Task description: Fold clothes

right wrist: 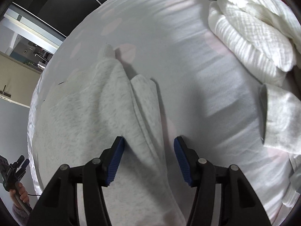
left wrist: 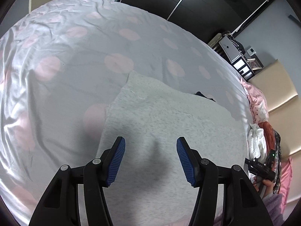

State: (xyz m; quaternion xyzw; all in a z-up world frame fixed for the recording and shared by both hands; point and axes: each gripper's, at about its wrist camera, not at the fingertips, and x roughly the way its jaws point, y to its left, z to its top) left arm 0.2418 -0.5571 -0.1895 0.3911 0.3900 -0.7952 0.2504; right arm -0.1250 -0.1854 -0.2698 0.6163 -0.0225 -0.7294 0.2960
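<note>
A light grey fleece garment lies spread on the bed. My left gripper hovers open above its near part, blue pads wide apart with nothing between them. In the right wrist view the same grey garment shows a folded sleeve running toward me, its cuff at the far end. My right gripper is open over that sleeve's edge, holding nothing. Each view also catches the other gripper at its edge, the right gripper and the left gripper, held by a hand.
The bed sheet is pale grey with pink dots. A pile of white clothes sits at the right, with white and orange items at the bed edge. A small dark item lies beyond the garment. Black wardrobe doors stand behind.
</note>
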